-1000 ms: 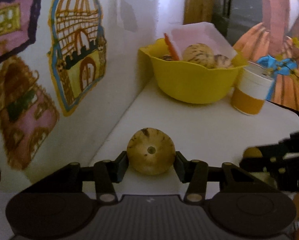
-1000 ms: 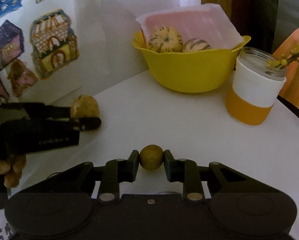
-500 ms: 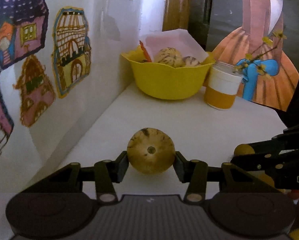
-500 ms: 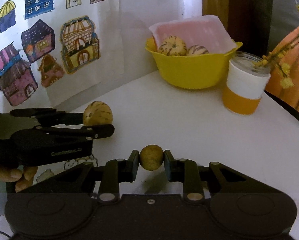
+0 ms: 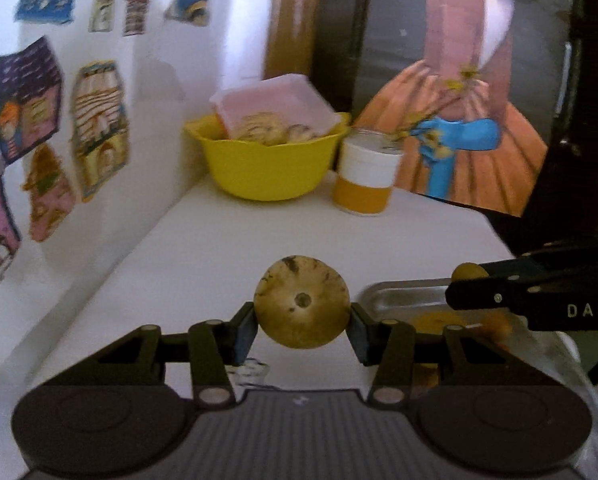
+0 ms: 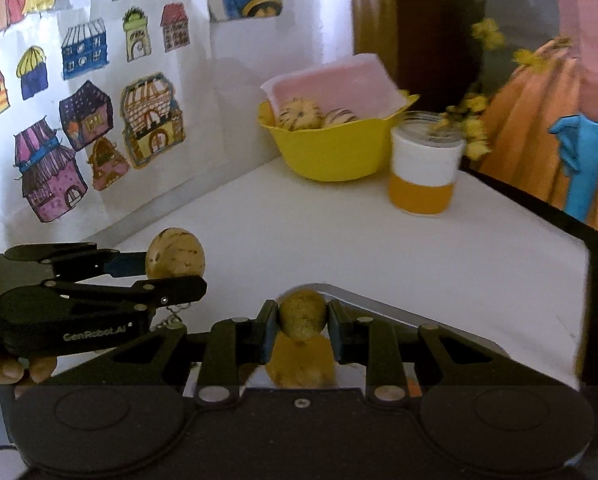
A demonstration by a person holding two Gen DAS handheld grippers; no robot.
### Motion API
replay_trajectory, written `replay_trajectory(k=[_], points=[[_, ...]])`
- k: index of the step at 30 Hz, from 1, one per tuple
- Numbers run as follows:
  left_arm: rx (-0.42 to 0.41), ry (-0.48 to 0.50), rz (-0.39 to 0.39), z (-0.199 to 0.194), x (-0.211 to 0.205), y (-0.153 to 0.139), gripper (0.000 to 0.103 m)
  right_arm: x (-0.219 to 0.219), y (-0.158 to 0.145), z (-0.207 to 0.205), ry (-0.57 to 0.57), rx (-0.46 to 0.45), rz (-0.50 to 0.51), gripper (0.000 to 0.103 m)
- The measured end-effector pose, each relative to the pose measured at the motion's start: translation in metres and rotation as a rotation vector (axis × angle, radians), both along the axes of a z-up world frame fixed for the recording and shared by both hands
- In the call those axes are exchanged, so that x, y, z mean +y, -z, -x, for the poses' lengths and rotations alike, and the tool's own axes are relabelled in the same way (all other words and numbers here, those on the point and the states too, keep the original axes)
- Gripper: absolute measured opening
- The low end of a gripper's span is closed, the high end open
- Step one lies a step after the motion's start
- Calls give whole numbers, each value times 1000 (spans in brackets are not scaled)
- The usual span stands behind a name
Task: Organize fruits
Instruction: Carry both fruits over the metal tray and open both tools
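**Both claws loaded, fruit held clear of the table**

White table [image 6: 379, 240]: runs back to a wall papered with house drawings [image 6: 151, 120]. Carries everything; nearer half mostly bare.

Yellow bowl [image 5: 265, 164]: far back by the wall, a pink-lined tray [image 5: 275, 100] propped in it with 2 striped fruits [image 6: 301, 114] inside. Probably a sorting destination, judging by the like fruit gathered there.

Orange-and-white jar [image 6: 423, 168]: just right of the bowl, upright, holds yellow sprigs.

Metal tray [image 5: 403, 294]: near edge of the table, below the right claw. Blurred orange pieces lie in it; kind not clear.

Left claw [image 5: 301, 320]: closed partway on the striped melon-like fruit [image 5: 301, 306], 1 pad on each flank, carried above the table. The fruit's stem or blossom dimple faces the camera, so its axis runs along the fingers. Side-on grip likely chosen to stop rolling.

Right claw [image 6: 302, 320]: narrow gap, pinching the small brown-yellow fruit [image 6: 302, 316] over the metal tray. Long axis roughly upright, slightly tilted.

Fingers of a hand [image 6: 13, 368] show at the left claw's grip.
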State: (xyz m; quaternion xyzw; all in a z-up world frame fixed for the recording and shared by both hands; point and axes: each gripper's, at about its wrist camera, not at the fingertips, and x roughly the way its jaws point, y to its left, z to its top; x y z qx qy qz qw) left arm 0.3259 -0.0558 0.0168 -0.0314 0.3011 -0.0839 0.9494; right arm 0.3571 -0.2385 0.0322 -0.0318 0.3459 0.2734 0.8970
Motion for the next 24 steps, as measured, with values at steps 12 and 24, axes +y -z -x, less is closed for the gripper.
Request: replay_trajectory(k=[12,24], points=[[-20,137,35,22,-62,-15,52,-66,5,56,87,-39,39,28],[33,224,-29,25,-110,-10,53,-91,40,91,100,-34,41,28]])
